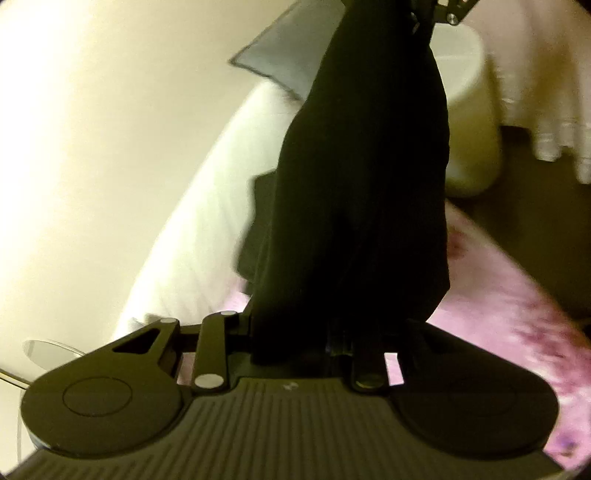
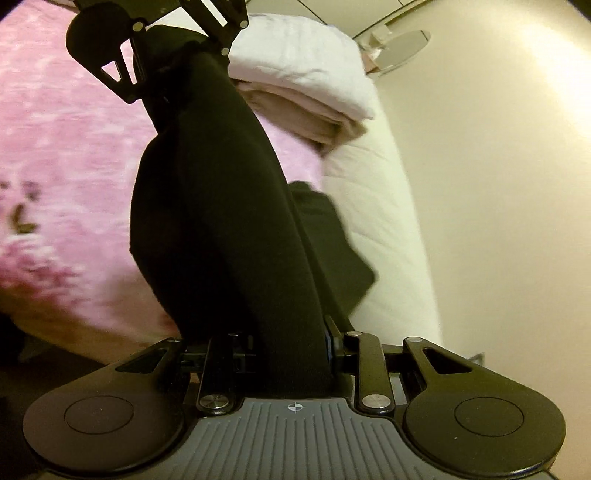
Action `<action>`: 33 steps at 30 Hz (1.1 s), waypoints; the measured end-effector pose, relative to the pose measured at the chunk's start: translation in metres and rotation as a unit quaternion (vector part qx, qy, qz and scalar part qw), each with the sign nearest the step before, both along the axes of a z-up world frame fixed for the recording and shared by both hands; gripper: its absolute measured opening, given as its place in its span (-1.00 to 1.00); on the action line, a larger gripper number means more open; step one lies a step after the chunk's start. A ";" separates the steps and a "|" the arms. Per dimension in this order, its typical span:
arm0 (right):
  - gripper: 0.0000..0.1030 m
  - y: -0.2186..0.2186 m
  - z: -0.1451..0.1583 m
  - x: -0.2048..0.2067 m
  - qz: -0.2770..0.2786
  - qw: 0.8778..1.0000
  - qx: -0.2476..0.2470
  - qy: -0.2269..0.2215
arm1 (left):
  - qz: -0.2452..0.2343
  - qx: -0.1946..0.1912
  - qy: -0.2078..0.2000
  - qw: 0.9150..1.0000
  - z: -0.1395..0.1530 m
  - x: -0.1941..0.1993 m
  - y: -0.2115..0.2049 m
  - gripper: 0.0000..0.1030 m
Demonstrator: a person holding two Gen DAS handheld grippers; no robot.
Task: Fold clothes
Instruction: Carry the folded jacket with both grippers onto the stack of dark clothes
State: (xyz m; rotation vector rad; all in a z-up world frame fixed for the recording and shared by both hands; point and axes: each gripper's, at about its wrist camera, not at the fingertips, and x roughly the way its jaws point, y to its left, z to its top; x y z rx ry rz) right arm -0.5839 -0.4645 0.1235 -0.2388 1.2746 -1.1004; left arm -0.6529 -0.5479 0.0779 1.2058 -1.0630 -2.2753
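Observation:
A black garment (image 1: 362, 184) hangs stretched between my two grippers, above a bed with a pink flowered cover (image 1: 498, 314). In the left wrist view the cloth runs out of my left gripper (image 1: 332, 332) and hides its fingertips; the jaws are shut on the cloth. The right gripper (image 1: 448, 11) shows at the top edge, at the garment's other end. In the right wrist view the black garment (image 2: 221, 221) leaves my right gripper (image 2: 295, 354), shut on it, and reaches the left gripper (image 2: 147, 59) at the top left. A loose part of the garment hangs down towards the bed.
A long white bolster (image 2: 380, 221) lies along the cream wall. A folded stack of white and beige clothes (image 2: 306, 88) rests on the bed near it. A grey pillow (image 1: 284, 59) and a white round stool (image 1: 469, 122) lie beyond. A round glass disc (image 2: 402, 44) stands by the wall.

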 end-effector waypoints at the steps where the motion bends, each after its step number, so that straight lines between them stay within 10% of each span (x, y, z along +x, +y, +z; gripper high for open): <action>1: -0.47 -0.020 0.007 -0.010 0.003 1.000 -0.009 0.002 | 0.003 -0.004 0.006 1.000 0.006 -0.012 -0.017 -0.48; 13: -0.45 -0.252 0.060 -0.134 0.080 0.987 -0.142 0.011 | 0.127 -0.124 0.064 0.982 0.055 -0.143 -0.211 -0.47; 17: -0.42 -0.298 0.006 -0.167 0.113 0.981 -0.158 -0.008 | 0.162 -0.099 0.025 0.982 -0.031 -0.175 -0.230 -0.45; 21: -0.40 -0.314 -0.113 -0.192 0.116 0.992 -0.041 -0.027 | 0.157 -0.009 -0.080 0.984 -0.166 -0.192 -0.216 -0.42; 23: -0.37 -0.304 -0.163 -0.198 0.144 0.990 0.012 -0.008 | 0.150 -0.026 -0.102 0.983 -0.207 -0.189 -0.199 -0.38; 33: -0.20 -0.271 -0.162 -0.230 0.201 0.979 -0.002 0.025 | 0.156 -0.007 -0.081 0.984 -0.184 -0.161 -0.201 -0.47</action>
